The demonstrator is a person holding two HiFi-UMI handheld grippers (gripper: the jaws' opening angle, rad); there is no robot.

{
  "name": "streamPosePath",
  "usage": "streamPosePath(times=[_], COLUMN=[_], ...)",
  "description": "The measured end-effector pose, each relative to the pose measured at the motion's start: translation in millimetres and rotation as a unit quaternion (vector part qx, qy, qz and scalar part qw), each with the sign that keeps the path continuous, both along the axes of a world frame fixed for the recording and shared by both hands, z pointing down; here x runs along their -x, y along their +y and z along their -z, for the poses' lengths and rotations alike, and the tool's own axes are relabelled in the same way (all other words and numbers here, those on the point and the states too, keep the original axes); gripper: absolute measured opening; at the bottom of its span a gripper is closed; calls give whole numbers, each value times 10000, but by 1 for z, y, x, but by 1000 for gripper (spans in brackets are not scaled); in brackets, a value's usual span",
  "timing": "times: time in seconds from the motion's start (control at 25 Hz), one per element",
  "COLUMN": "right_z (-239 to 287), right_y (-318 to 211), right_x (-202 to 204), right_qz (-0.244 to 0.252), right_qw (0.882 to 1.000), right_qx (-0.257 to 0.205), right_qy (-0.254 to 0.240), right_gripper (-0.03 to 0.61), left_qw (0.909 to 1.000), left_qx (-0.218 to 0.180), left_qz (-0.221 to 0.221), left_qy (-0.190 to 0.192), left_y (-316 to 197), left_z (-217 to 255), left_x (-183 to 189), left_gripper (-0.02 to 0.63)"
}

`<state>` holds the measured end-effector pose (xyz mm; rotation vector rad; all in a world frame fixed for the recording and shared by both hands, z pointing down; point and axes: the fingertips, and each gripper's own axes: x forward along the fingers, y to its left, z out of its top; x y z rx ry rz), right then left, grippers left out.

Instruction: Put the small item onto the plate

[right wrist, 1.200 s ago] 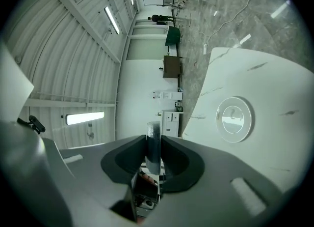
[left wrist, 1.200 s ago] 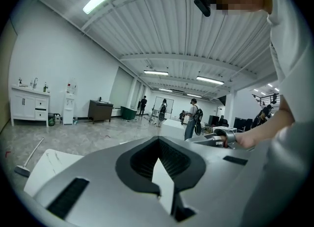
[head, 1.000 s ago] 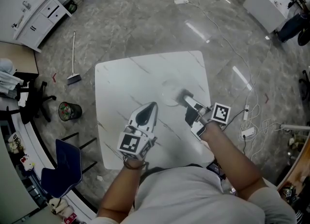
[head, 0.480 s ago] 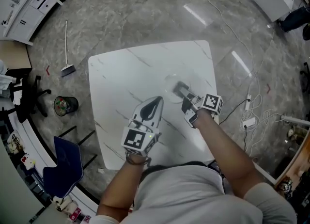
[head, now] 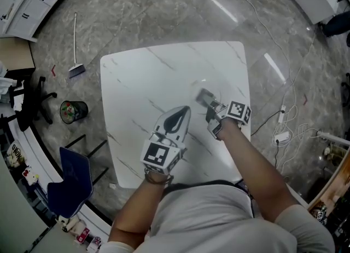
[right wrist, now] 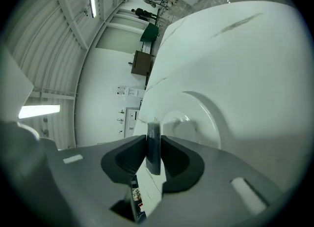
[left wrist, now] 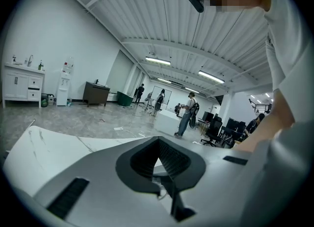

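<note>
Grey item (right wrist: pixel 153 162) clamped in right gripper's (right wrist: pixel 153 137) jaws over plate (right wrist: pixel 214 118); left gripper's (left wrist: pixel 158 141) jaws closed.

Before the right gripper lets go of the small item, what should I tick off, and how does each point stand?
1. Small item clamped between the right gripper's jaws: ok.
2. Item above the plate, by the head view: ok.
3. Item resting on the plate: cannot tell.
4. Left gripper shut and empty: ok.
5. Plate fully on the table: ok.
</note>
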<state>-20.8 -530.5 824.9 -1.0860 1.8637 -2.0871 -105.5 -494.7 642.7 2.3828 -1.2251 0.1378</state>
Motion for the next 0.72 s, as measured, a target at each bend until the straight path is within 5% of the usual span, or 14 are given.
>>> streamPosePath(times=[0.44, 0.72], right_z=[-4, 5], right_y=[-3, -4], right_x=[5, 4], right_qz=[205, 548], right_qw=[9989, 9937], right_qx=[26, -104], right_qy=[418, 976], right_gripper=[107, 302], left_qw=[9999, 9998], left_qx=[106, 157], left_qz=[-70, -111], left_qy=[47, 74], left_y=[10, 14], left_z=[1, 6], left_x=[-3, -7], left_gripper=[6, 6])
